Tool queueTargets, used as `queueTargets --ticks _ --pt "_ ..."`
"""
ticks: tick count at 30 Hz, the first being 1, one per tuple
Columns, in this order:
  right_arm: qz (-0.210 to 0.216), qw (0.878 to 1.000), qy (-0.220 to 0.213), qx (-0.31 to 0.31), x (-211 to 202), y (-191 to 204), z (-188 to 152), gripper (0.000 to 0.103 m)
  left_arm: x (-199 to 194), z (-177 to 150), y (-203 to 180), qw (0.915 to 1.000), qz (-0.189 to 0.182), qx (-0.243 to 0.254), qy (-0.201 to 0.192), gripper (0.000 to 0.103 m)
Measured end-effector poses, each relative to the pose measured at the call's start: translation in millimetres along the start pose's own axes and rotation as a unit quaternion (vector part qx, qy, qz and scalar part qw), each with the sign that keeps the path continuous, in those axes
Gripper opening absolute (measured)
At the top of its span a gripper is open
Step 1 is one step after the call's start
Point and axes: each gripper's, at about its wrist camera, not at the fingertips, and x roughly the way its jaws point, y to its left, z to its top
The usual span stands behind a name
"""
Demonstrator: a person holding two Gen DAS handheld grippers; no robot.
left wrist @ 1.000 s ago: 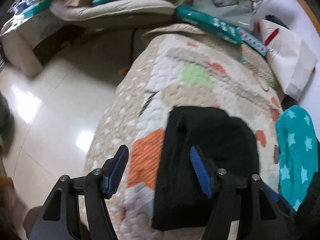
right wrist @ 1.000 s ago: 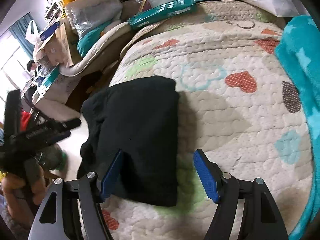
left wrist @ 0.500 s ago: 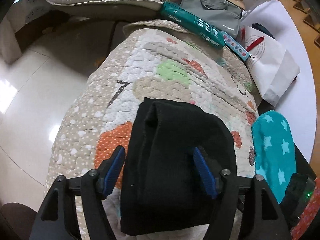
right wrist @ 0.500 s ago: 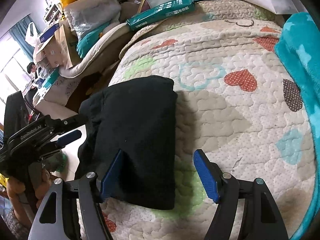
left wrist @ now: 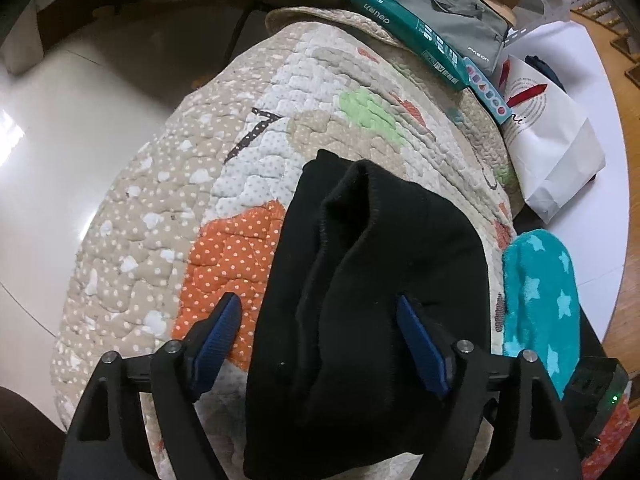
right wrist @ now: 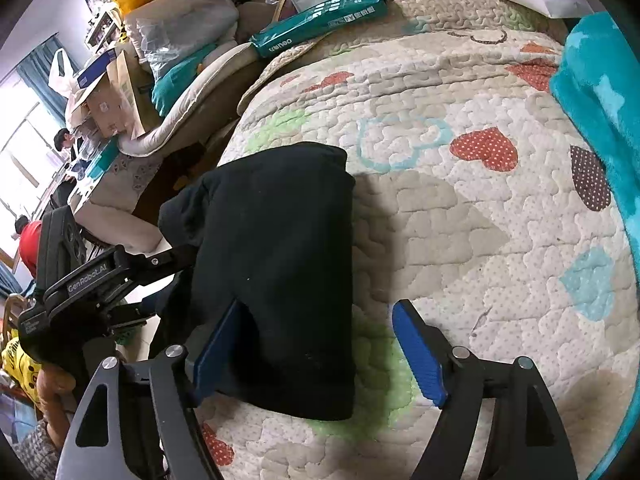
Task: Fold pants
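The black pants lie folded into a compact bundle on the quilted patterned bedspread, near its edge. My left gripper is open, its blue pads on either side of the bundle's near end, just above it. In the right wrist view the pants lie left of centre. My right gripper is open over the bundle's right edge, with the left pad over the black cloth and the right pad over the bedspread. The left gripper's body shows at the pants' left side.
A teal star blanket lies to the right on the bed. A teal box, a grey bag and a white paper bag sit at the far end. Shiny floor drops off left of the bed. Clutter is piled beyond.
My left gripper has swung right and forward so the pants now sit between its open pads. The right gripper has barely moved. The pants stay put.
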Motion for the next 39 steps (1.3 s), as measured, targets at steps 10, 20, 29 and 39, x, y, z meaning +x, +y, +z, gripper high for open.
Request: queueTargets --ticks 10,20,29,39 --pt "0.005 1.000 0.010 0.010 3.7 -2.7 2.7 0.086 3.9 -3.2 -0.2 0.9996 -0.020 0.018 -0.008 0.090" --pt "0.032 0.997 0.064 0.033 41.1 2.2 51.0 0.086 4.8 -2.0 9.7 0.9979 -0.063 0.015 -0.009 0.090" --pt "0.081 0.988 0.072 0.111 70.2 -11.5 52.2 0.084 12.6 3.2 -11.5 0.9978 -0.028 0.059 0.012 0.050" --pt "0.085 0.994 0.071 -0.002 43.3 25.2 65.9 0.041 -4.2 5.7 -21.1 0.9986 -0.041 0.028 0.018 0.035"
